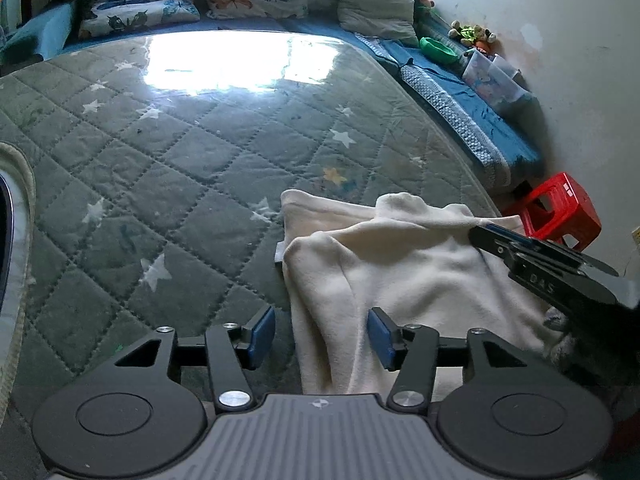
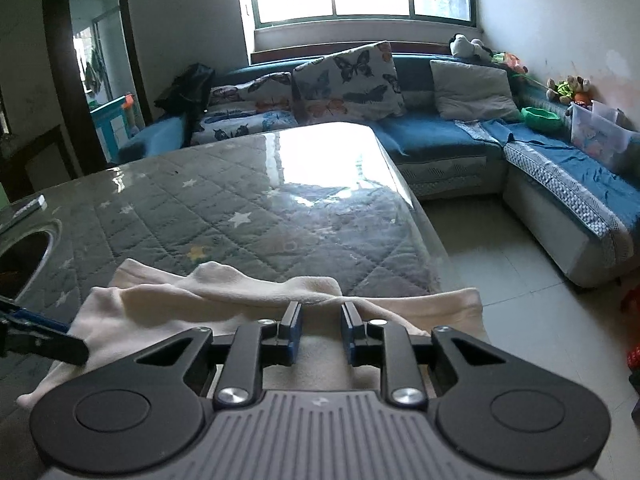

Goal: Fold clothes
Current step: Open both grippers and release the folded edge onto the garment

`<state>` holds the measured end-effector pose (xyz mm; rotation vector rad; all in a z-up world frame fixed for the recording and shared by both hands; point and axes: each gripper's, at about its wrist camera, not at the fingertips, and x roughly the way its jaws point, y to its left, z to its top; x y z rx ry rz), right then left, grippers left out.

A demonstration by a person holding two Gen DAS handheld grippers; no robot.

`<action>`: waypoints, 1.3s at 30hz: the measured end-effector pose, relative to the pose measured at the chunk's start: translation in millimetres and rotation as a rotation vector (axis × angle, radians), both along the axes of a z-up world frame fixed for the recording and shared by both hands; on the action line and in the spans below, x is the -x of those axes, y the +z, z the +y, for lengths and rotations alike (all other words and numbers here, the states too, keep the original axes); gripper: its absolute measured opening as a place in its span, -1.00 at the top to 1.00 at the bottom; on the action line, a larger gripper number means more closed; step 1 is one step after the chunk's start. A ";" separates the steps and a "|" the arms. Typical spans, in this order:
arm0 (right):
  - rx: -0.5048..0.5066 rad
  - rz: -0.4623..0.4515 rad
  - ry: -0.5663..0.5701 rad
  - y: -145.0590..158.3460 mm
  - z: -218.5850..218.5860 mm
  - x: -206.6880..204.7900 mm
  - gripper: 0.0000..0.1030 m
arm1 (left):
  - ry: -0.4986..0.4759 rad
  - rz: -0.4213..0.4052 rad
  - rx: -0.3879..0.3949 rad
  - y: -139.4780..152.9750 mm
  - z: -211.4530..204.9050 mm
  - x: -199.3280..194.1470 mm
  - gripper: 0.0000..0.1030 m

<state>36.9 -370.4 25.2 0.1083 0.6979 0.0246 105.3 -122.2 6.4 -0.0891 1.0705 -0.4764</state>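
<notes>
Fleecy cream garment (image 1: 400,272) lies rumpled on quilted star-patterned table cover (image 1: 168,168).

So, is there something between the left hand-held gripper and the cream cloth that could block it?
Nothing visible does. The left hand-held gripper is open right over the near left edge of the cream cloth, with only the quilted table cover beside it. The right hand-held gripper is open above the same cloth.
</notes>
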 end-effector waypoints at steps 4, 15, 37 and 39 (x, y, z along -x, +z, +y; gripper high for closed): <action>-0.002 -0.002 0.000 -0.7 0.4 -3.3 0.33 | -0.008 -0.022 -0.020 0.6 -1.2 2.4 -0.19; 0.044 -0.015 0.090 7.5 28.1 -5.6 -0.09 | -0.077 -0.144 -0.087 14.2 -7.3 35.7 -0.45; 0.149 -0.001 0.146 5.4 60.5 -27.9 -0.89 | -0.071 -0.109 -0.104 -3.4 1.1 39.5 -0.79; 0.155 -0.004 0.144 6.0 61.2 -26.5 -0.94 | -0.065 -0.108 -0.102 -3.5 2.6 39.4 -0.85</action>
